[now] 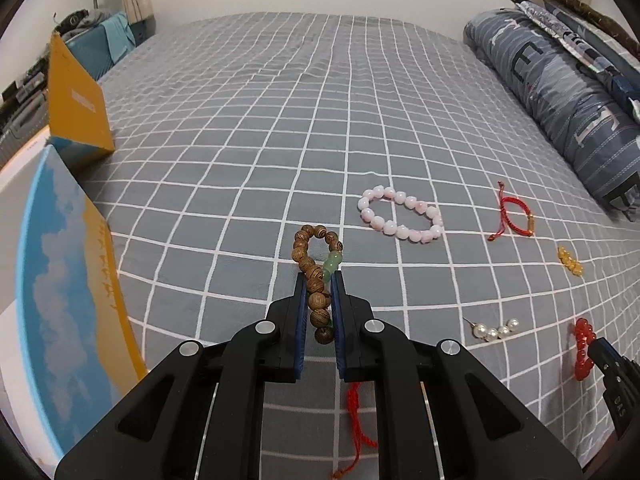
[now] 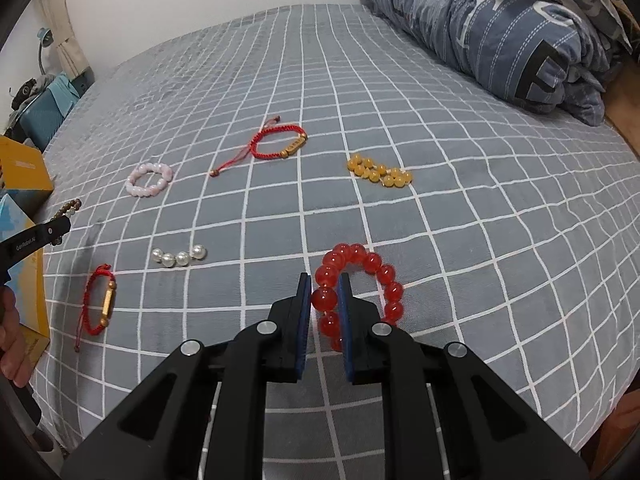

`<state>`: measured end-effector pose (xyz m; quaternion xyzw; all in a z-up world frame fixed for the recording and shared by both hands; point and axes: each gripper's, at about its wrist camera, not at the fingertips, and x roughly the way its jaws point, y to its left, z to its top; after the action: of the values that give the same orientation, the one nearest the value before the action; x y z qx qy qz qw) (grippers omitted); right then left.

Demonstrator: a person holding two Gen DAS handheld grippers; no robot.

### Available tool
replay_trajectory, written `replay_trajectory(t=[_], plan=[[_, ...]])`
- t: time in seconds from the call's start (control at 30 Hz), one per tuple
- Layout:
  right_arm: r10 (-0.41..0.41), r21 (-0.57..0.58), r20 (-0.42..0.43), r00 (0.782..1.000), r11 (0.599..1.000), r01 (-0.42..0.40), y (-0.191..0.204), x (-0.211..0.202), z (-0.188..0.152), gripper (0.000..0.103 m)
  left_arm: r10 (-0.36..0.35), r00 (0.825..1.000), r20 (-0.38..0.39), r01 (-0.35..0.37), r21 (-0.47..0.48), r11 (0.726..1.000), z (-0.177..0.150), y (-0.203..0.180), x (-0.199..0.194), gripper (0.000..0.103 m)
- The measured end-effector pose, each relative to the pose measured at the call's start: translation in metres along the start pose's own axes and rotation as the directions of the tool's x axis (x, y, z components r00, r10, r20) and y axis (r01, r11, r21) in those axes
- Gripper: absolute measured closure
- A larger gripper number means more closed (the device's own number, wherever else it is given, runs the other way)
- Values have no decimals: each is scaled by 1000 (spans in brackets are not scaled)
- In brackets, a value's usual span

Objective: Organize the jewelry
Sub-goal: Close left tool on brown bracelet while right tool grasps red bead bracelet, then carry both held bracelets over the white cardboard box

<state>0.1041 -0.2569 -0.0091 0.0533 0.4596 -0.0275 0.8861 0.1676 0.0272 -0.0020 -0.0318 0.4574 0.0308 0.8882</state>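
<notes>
My left gripper [image 1: 319,280] is shut on a brown wooden bead bracelet [image 1: 308,248] with green beads, held just above the checked bed sheet [image 1: 280,120]. My right gripper [image 2: 325,280] is shut on a red bead bracelet [image 2: 372,260], whose loop hangs out to the right of the pads. On the sheet lie a pink bead bracelet [image 2: 149,179], a red cord bracelet [image 2: 280,142], a yellow bead bracelet [image 2: 378,170], a short pearl string [image 2: 180,257] and a second red cord bracelet with a gold tube [image 2: 100,300].
A box printed with blue sky and yellow [image 1: 68,280] sits at the bed's left edge, with a yellow box [image 1: 76,104] behind it. A folded blue quilt [image 2: 500,20] fills the far right. A hand [image 2: 12,340] shows at the left rim.
</notes>
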Motion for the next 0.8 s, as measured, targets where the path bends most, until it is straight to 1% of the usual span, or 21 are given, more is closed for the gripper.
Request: replay_trajectory(t=[0.2,0.43,0.63,0.8], plan=[[1,-7,35,999,1000,-1,5,-16,0,90,2,999,34,-2,5,1000,-2,1,-25,92],[11,-18,69,998,1000,-10,15,-41,1,90,5,998,68,-5,-4,1000,-8,11,-55,92],[28,-28,98,995,999,-26,28,-64,-2,90,3,996,93,-2,-16,1000,-14,23,-84,92],[41,-44,116,992,998,-36,43,-80,-3,90,13,993,120,-9,-37,999,-20,41,-112,92]])
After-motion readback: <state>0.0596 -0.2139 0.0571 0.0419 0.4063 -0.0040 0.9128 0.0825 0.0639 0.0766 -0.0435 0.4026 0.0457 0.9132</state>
